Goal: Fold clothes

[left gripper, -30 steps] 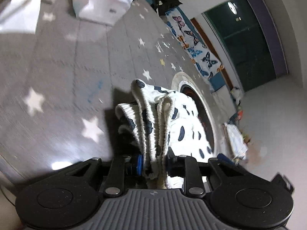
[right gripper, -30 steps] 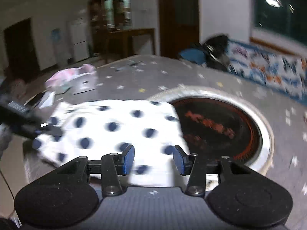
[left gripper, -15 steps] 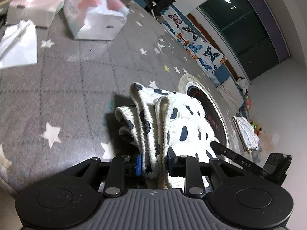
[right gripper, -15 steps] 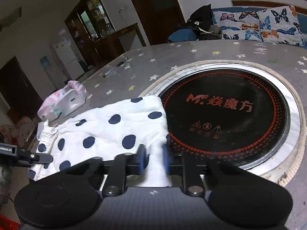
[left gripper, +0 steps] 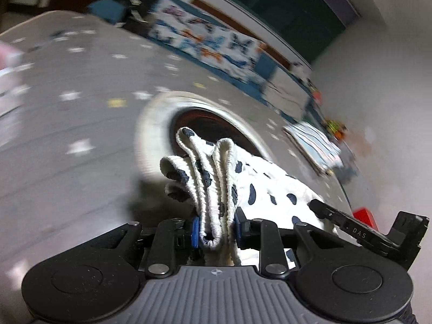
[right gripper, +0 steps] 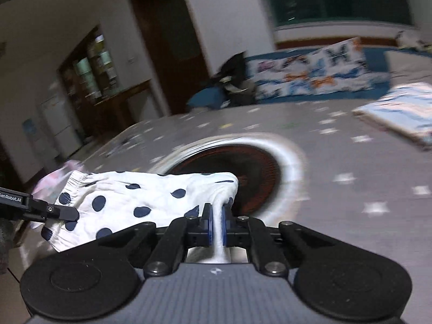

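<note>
Garment (right gripper: 140, 197) spans between both claws — over the surface (right gripper: 351, 162), its far corner above the round hob (right gripper: 256, 172); folded cloth (right gripper: 399, 113) lies far right.

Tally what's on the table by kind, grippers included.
Polka-dot garment: 1
Folded blue-striped cloth: 1
Round black cooktop in the table: 1
Pink pack, blurred, at the table edge: 1
Grippers: 2, left gripper and right gripper, both shut on the garment
Total: 6
</note>
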`<state>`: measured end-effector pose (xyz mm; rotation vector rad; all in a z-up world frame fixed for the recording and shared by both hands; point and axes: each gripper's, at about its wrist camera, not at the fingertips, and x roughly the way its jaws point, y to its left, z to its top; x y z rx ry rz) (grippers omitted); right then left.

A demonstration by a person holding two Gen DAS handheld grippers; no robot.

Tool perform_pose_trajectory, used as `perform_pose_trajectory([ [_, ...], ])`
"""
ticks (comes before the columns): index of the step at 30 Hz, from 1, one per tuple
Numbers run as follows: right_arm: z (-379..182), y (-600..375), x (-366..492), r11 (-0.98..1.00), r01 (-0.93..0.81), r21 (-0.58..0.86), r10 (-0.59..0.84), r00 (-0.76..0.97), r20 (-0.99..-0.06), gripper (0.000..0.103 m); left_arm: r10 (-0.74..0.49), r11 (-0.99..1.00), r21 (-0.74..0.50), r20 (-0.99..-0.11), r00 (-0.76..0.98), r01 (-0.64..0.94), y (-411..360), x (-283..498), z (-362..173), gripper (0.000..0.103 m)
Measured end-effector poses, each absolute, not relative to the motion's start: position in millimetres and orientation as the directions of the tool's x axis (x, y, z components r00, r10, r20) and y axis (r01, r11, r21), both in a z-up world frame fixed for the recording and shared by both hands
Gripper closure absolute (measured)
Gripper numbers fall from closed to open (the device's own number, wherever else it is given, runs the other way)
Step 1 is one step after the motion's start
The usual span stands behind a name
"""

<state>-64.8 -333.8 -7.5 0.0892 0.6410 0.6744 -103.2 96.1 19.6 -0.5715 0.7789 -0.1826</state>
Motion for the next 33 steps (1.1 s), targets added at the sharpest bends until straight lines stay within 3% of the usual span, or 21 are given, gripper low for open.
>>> perform_pose_trajectory([
  [13, 20.3, -470.3, -46.5, 0.951, -0.266, 0.156, 0.308, 0.803, -0.509, 0.097, -0.538, 0.825, -0.518, -0.595, 0.597, 0.226, -70.3, 3.4, 20.2, 0.076],
  [16, 5.2, -490.6, -37.2, 0.967, -0.199, 0.158, 0.254, 0.793, -0.553, 0.096, -0.522, 0.845, -0.474, -0.634, 0.570, 0.246, -94.8, 16.1, 5.6, 0.072],
  [18, -9.7, -497.0, -31.4, 0.972, -0.174, 0.159, 0.235, 0.766, -0.598, 0.094, -0.484, 0.871, -0.438, -0.683, 0.547, 0.223, -102.8, 20.9, -5.5, 0.065],
  [19, -16.4, -499.1, -29.6, 0.974, -0.168, 0.155, 0.228, 0.755, -0.615, 0.092, -0.461, 0.884, -0.415, -0.701, 0.544, 0.214, -104.2, 20.6, -8.9, 0.056],
  [25, -17.0, -503.3, -28.2, 0.971, -0.186, 0.149, 0.238, 0.757, -0.609, 0.082, -0.408, 0.910, -0.348, -0.670, 0.621, 0.223, -90.8, 14.4, 10.6, 0.047],
  [28, -9.0, -496.0, -21.8, 0.961, -0.219, 0.166, 0.275, 0.760, -0.589, 0.070, -0.402, 0.913, -0.335, -0.639, 0.655, 0.233, -90.0, 17.4, 21.2, 0.049],
  [31, -6.3, -483.3, -10.1, 0.949, -0.255, 0.183, 0.314, 0.748, -0.585, 0.070, -0.426, 0.903, -0.336, -0.623, 0.656, 0.267, -99.3, 24.8, 24.1, 0.071],
  [33, -9.3, -472.7, 1.2, 0.944, -0.277, 0.179, 0.329, 0.737, -0.591, 0.068, -0.447, 0.894, -0.327, -0.619, 0.645, 0.306, -109.8, 28.4, 22.7, 0.078],
])
